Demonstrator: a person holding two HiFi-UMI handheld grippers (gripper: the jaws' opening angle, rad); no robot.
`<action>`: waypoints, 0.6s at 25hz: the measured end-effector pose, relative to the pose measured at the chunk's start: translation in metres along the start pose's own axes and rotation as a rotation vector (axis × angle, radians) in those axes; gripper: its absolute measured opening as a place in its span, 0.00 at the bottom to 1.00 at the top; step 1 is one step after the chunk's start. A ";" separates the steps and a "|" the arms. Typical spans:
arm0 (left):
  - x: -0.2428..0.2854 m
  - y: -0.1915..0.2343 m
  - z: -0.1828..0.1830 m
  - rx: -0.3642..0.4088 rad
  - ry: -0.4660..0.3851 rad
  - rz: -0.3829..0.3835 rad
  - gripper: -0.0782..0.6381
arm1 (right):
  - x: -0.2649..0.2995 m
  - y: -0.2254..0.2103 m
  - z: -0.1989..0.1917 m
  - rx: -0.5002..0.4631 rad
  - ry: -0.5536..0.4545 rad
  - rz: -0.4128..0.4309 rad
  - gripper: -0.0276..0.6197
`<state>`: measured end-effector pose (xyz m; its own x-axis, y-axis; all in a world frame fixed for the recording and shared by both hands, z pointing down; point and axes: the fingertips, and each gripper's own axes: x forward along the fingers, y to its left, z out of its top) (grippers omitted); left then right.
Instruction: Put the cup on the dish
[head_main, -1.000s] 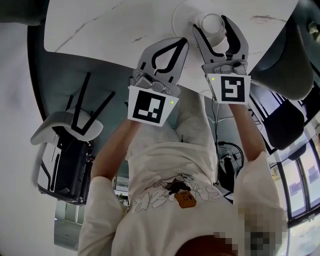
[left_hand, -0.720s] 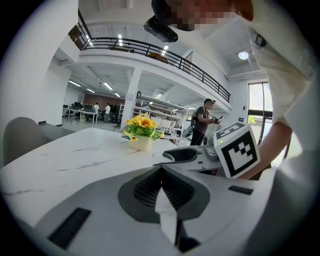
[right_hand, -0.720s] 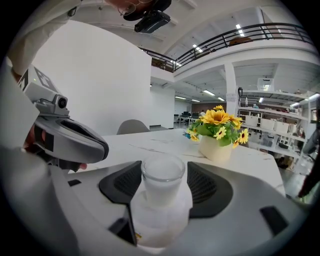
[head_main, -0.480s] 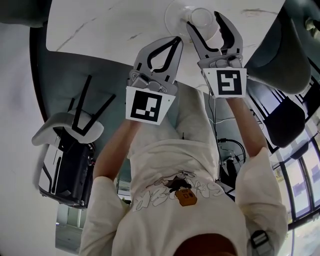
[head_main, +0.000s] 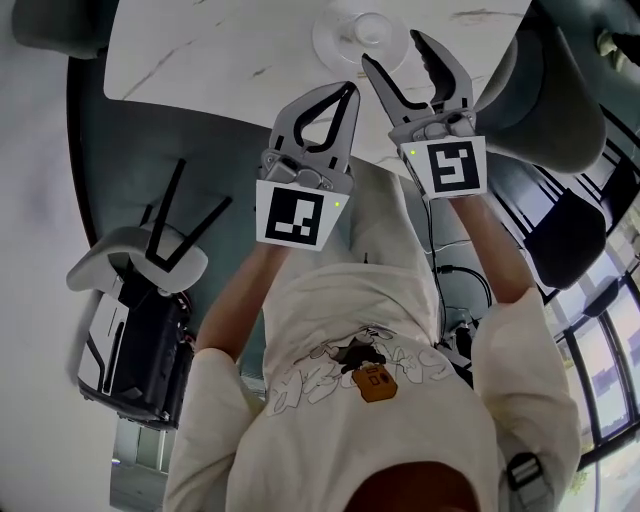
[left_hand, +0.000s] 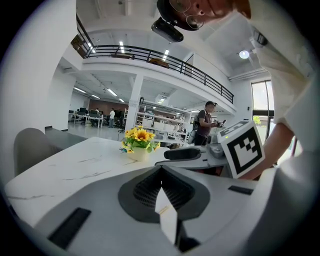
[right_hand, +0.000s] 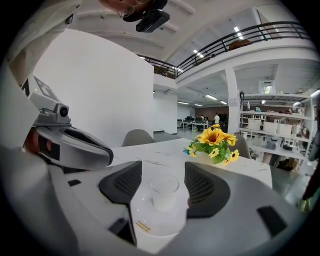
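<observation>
A small clear cup (head_main: 372, 29) stands upright on a white dish (head_main: 340, 45) near the front edge of the white marble table (head_main: 200, 50). My right gripper (head_main: 396, 52) is open just in front of the cup, its jaws spread wide and touching nothing. In the right gripper view the cup (right_hand: 164, 192) rests on the dish (right_hand: 152, 225), framed by the open right gripper (right_hand: 162, 169). My left gripper (head_main: 343, 92) is shut and empty, held off the table's edge to the left of the dish. The left gripper (left_hand: 161, 169) shows its jaws pressed together.
A pot of yellow flowers (right_hand: 215, 144) stands on the table beyond the dish, also seen as flowers (left_hand: 139, 141) from the left. Grey chairs sit at lower left (head_main: 135, 250) and right (head_main: 560, 100). A person (left_hand: 204, 122) stands far back.
My right gripper has drawn back from around the cup, which stays on the dish. Both grippers have shifted a little toward me; the left stays shut.
</observation>
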<state>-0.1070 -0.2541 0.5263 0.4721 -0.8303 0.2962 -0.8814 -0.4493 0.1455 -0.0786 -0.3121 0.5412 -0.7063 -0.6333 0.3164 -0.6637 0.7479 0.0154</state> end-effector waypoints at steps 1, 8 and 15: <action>-0.003 -0.003 0.004 -0.006 -0.003 0.004 0.11 | -0.004 0.002 0.006 0.010 -0.004 0.010 0.46; -0.023 -0.016 0.043 -0.033 -0.033 0.022 0.11 | -0.034 0.003 0.033 0.027 0.014 0.048 0.46; -0.046 -0.033 0.073 -0.067 -0.067 0.054 0.11 | -0.068 0.003 0.062 0.083 0.007 0.060 0.37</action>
<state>-0.0992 -0.2248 0.4391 0.4219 -0.8737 0.2421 -0.9033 -0.3824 0.1943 -0.0479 -0.2797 0.4607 -0.7436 -0.5864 0.3212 -0.6387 0.7651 -0.0821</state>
